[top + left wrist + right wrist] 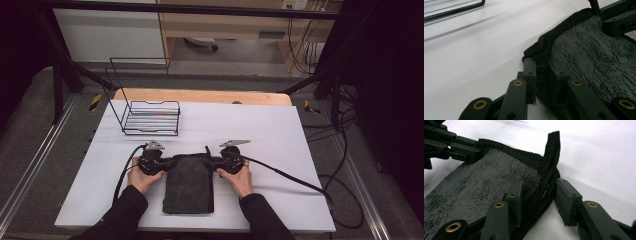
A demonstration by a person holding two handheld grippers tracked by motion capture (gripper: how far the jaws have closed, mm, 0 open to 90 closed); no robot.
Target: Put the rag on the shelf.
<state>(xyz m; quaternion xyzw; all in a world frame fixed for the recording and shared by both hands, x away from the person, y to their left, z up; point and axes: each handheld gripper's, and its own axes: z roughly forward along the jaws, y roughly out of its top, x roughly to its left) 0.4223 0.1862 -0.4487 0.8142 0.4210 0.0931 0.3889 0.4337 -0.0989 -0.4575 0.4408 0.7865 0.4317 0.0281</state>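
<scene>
High view: a dark folded towel (189, 184) is seen lying on the white table (260, 130), its far edge held between the two tongs. The left tongs (169, 163) are gripped by the left hand (141, 177) at the towel's far left corner, and the right tongs (214, 164) by the right hand (238, 178) at its far right corner; both point inward toward each other, with grey plates on top and cables trailing off to either side. A black wire rack (150, 117) is seen standing beyond the left tongs, well apart from them. Left gripper view: the left tongs (543, 75) are closed to a narrow gap about the towel's (586, 57) hemmed corner, with pile and hem between the pads; whether the cloth is firmly pinched cannot be told. The right tongs (616, 20) are seen farther off, resting on the opposite corner, and a bar of the rack (454, 10) lies beyond on the table (474, 55). Right gripper view: the right tongs (539, 197) stand wide apart, the left jaw lying on the towel's (479, 182) pile and the right jaw off the cloth on the table (599, 157), the hem running between them; a loop tab (552, 147) stands upright just beyond. The left tongs (474, 152) are seen at the far corner
</scene>
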